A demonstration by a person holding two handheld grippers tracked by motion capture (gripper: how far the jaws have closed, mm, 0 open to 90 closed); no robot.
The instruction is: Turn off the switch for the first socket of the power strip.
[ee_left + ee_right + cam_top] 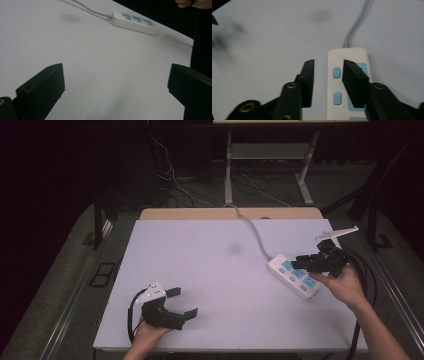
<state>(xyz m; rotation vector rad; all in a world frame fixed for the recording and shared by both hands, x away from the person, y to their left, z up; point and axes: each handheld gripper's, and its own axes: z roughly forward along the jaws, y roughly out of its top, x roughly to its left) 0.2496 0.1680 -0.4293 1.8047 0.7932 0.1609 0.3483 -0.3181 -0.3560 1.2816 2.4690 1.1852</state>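
Note:
A white power strip (295, 276) with blue sockets lies flat at the right side of the white table (200, 270), and its grey cord (255, 232) runs off the far edge. My right gripper (299, 262) hovers just above the strip's near end. In the right gripper view its jaws (328, 65) stand apart and press on nothing; one is over the blue sockets of the strip (347, 55), the other over bare table beside it. My left gripper (184, 302) rests at the front left, wide open and empty. The left gripper view has its jaws (115, 75) aimed across the table at the strip (133, 22).
Black gripper cables (367, 270) loop off the table's right edge beside the right hand. A wooden board edge (230, 213) borders the far side. Loose wires and metal stand legs (228, 175) lie on the dark floor beyond.

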